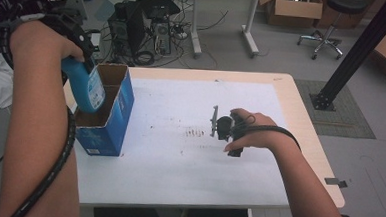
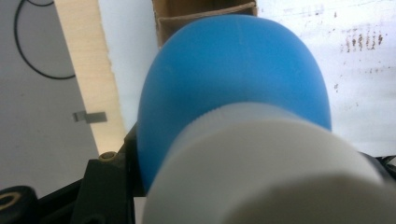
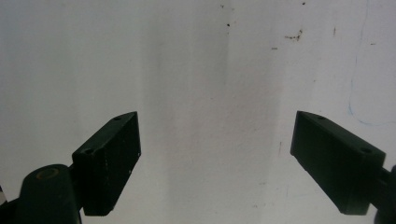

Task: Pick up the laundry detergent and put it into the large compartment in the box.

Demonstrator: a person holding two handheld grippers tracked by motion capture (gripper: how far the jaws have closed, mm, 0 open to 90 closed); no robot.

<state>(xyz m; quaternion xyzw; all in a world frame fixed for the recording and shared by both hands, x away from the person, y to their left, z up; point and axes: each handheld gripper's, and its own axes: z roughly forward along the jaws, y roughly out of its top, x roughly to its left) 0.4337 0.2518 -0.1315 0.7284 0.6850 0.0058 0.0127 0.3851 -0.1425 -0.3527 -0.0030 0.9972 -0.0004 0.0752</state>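
- Carton (image 1: 114, 115): blue outside, bare brown cardboard inside, open top; bottle base enters its mouth.
- Bottle (image 1: 88, 89): smooth blue plastic, rounded body, ribbed white cap (image 2: 261, 163); long axis steeply tilted, base down.
- Left gripper (image 1: 79, 37) clamps the bottle.
- Right gripper (image 3: 217, 158): jaws wide, over the white tabletop (image 1: 177, 173).

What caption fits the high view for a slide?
Left gripper lowers a blue bottle into the open blue box; right gripper rests open on the table.

Lab: computer tower (image 1: 152, 29), cardboard boxes (image 1: 292, 7)
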